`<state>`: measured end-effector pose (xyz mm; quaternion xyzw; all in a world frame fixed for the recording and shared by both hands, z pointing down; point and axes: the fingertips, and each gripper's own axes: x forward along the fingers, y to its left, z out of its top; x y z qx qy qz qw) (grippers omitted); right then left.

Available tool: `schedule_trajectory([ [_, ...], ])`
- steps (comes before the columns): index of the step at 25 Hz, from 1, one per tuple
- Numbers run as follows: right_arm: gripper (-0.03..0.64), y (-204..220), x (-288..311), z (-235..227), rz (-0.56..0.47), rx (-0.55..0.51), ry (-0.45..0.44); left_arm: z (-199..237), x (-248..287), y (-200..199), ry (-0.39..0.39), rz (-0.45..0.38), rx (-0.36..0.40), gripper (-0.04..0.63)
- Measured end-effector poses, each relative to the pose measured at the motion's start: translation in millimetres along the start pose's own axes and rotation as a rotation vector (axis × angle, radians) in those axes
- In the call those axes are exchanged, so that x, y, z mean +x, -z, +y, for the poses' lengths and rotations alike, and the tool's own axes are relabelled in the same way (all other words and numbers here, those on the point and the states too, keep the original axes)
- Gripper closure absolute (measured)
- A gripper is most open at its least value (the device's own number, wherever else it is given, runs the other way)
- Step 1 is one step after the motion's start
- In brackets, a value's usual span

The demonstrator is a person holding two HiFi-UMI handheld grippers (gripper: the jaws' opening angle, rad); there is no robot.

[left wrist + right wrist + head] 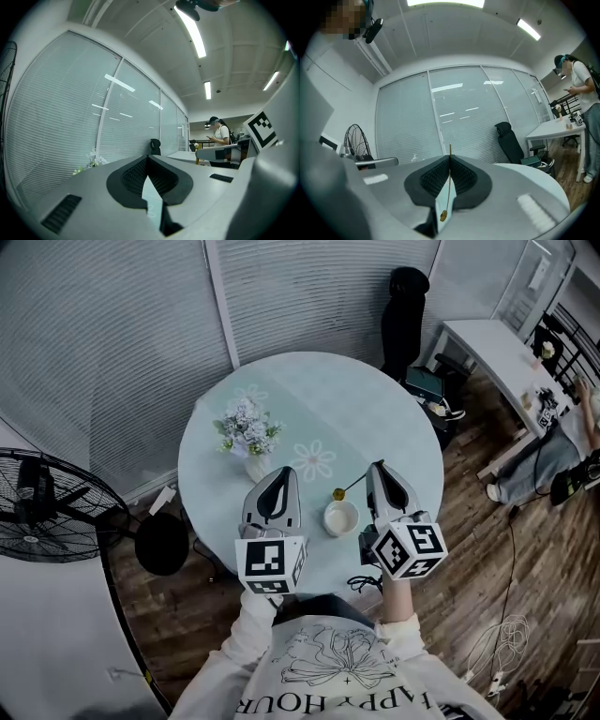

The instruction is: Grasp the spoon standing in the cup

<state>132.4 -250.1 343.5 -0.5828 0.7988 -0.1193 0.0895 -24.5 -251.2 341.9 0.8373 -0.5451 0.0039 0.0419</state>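
A white cup (340,518) stands near the front edge of the round pale table (309,390), between my two grippers. The thin gold spoon (349,487) is out of the cup, its small bowl hanging just beyond the cup's far rim. My right gripper (378,467) is shut on the spoon's handle. In the right gripper view the spoon (447,197) runs between the closed pads of the right gripper (450,157), its end poking past the tips. My left gripper (284,472) hovers left of the cup. In its own view the left gripper (148,158) is shut, holding nothing.
A vase of pale flowers (248,432) stands on the table's left part. A floor fan (47,507) and a black stool (161,543) are to the left. A black office chair (403,306), a white desk (497,352) and a seated person (572,437) are at the right.
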Motion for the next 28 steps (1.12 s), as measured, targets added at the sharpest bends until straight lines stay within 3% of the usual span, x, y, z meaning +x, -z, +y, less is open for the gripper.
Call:
schedule_trajectory([
  [28, 0.601, 10.5, -5.1, 2.5, 0.019, 0.025, -0.016, -3.8, -7.0, 3.8, -0.006, 0.004, 0.002, 0.591],
])
